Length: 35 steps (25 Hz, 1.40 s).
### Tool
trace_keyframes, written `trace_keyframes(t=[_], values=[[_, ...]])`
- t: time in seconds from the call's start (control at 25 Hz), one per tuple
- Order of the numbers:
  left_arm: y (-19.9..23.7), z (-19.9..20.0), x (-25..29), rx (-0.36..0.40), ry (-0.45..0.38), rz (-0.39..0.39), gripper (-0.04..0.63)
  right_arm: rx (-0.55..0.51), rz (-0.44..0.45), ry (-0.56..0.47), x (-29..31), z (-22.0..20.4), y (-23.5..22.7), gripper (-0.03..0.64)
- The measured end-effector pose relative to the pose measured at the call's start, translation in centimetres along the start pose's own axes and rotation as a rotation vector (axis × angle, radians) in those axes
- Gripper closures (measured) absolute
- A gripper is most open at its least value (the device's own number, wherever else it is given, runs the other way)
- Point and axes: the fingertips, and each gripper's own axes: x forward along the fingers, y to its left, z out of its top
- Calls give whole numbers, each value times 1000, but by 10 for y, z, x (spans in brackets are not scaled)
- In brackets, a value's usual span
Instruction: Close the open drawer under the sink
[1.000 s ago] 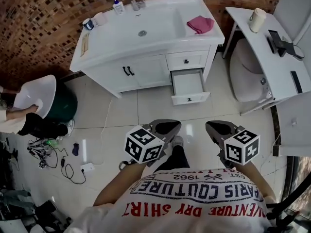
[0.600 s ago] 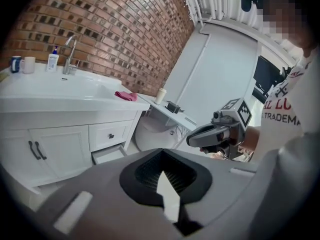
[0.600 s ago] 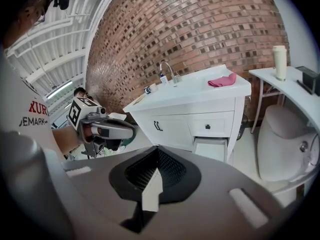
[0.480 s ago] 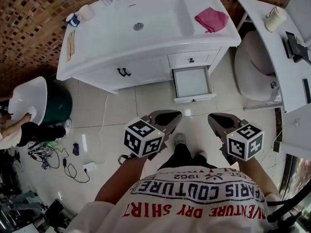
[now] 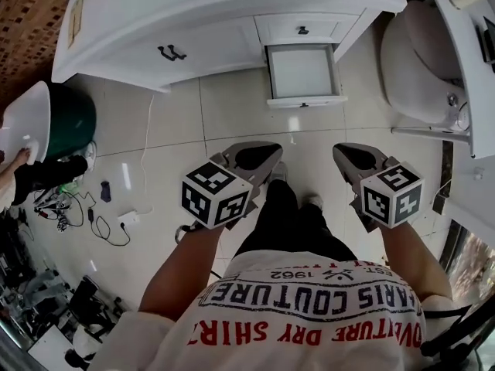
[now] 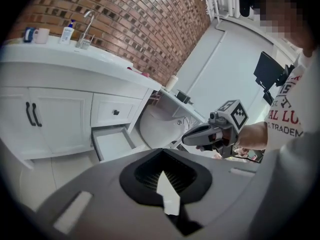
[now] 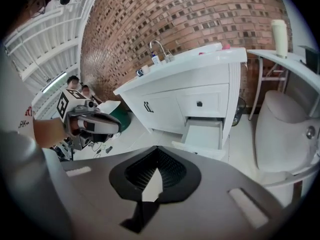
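Note:
The white vanity (image 5: 209, 41) runs along the top of the head view. Its lower right drawer (image 5: 302, 69) stands pulled out, empty, with a small dark knob on the front panel (image 5: 305, 100). The same open drawer (image 6: 112, 141) shows in the left gripper view and, as a drawer (image 7: 202, 136), in the right gripper view. My left gripper (image 5: 259, 157) and right gripper (image 5: 357, 159) hover side by side over the floor tiles, well short of the drawer. Both are shut and hold nothing.
A white toilet (image 5: 421, 60) stands right of the vanity, beside a white side table (image 5: 464, 45). At the left are a dark green bin (image 5: 69, 118) with a white basin, another person's hand (image 5: 15, 161), and cables (image 5: 85, 215) on the floor.
The vanity and drawer have slid toward the top of the head view, and the sink top has left the frame. Both grippers stay shut and side by side.

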Motion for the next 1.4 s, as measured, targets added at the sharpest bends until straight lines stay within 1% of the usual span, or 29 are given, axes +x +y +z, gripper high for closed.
trace_keyframes(t=[0.08, 0.2, 0.32, 0.4, 0.48, 0.68, 0.92, 1.16, 1.32, 1.4], values=[[14, -26, 13, -16, 12, -3, 604, 18, -10, 14, 23, -22, -14, 609], [40, -63, 33, -38, 54, 7, 604, 37, -33, 33, 63, -51, -40, 610], [70, -83, 47, -75, 64, 18, 604, 64, -62, 62, 113, -80, -75, 610], [84, -94, 50, -106, 64, 16, 604, 100, -83, 92, 143, -99, -98, 611], [98, -101, 52, -114, 74, 22, 604, 114, -115, 123, 170, -111, -122, 611], [133, -108, 46, -123, 82, 42, 604, 82, -194, 208, 231, -128, -167, 611], [160, -105, 47, -151, 82, 35, 604, 133, -254, 236, 275, -129, -193, 611], [177, -85, 50, -159, 85, 26, 604, 160, -312, 263, 294, -125, -214, 611], [184, -78, 45, -159, 77, 32, 604, 253, -315, 272, 297, -128, -219, 611], [189, -79, 41, -163, 85, 44, 604, 268, -320, 271, 298, -124, -220, 610]])
